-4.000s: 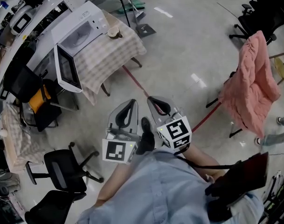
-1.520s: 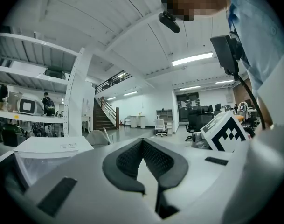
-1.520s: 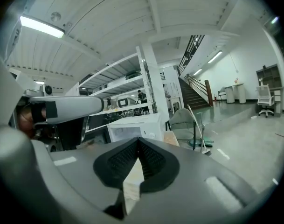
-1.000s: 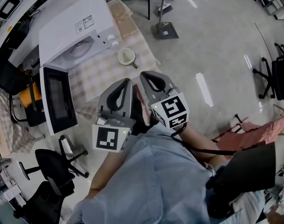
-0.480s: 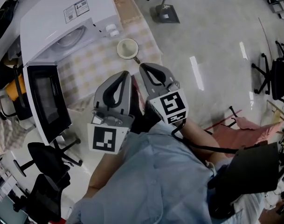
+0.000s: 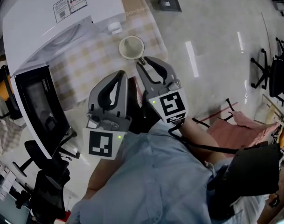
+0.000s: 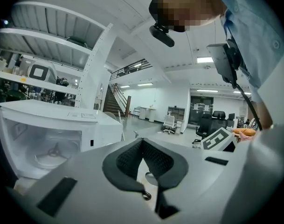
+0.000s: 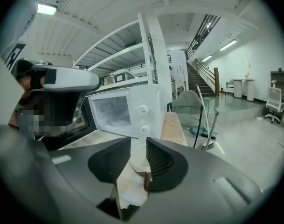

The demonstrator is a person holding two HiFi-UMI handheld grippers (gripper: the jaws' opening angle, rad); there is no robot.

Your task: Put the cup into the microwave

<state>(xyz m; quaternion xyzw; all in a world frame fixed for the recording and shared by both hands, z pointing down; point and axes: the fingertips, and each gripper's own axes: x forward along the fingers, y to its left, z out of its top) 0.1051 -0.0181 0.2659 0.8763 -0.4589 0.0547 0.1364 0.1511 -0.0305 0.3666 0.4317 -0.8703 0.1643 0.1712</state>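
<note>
A cream cup point(image 6: 131, 47) with a brown handle stands on the checked tablecloth point(image 6: 86, 64) just right of the white microwave point(image 6: 62, 27). The microwave's door point(image 6: 37, 104) hangs open to the left and its cavity point(image 8: 109, 113) is empty. My right gripper point(image 6: 142, 61) points at the cup's handle, and its jaws are opening with a narrow gap. In the right gripper view the cup point(image 8: 138, 160) shows through that gap, just ahead of the right gripper point(image 8: 138, 146) and not pressed by the pads. My left gripper point(image 6: 121, 73) point(image 7: 142, 141) is beside it, shut and empty, above the cloth.
A black office chair point(image 6: 48, 181) stands below the microwave door at the lower left. A pink cloth point(image 6: 244, 125) lies over a chair at the right, with more black chairs point(image 6: 272, 69) beyond. A stand's base point(image 6: 169, 1) sits on the floor past the table.
The view has closed in on the table. Both grippers have come forward and down toward the cup, and the right jaws have parted slightly.
</note>
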